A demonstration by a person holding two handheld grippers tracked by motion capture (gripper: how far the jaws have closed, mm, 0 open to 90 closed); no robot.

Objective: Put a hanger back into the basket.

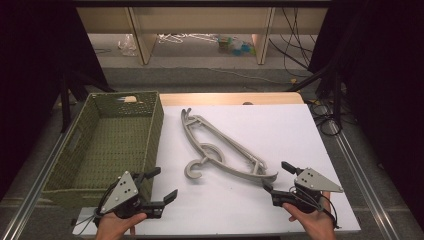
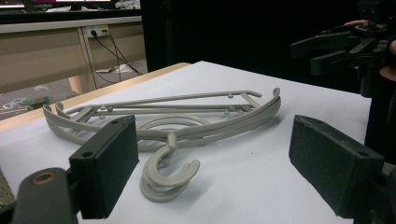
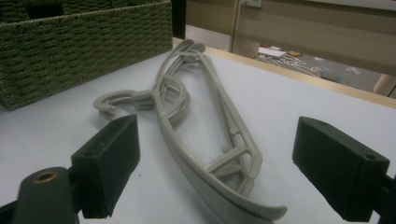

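Grey hangers are seen stacked flat at frame centre on the white sheet. Left gripper, lower left, and right gripper, lower right, are held wide open, empty, flanking the hangers untouched.

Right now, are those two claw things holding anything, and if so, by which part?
Nothing is held. The left gripper and the right gripper both stand open, apart from the grey hangers lying on the white table.
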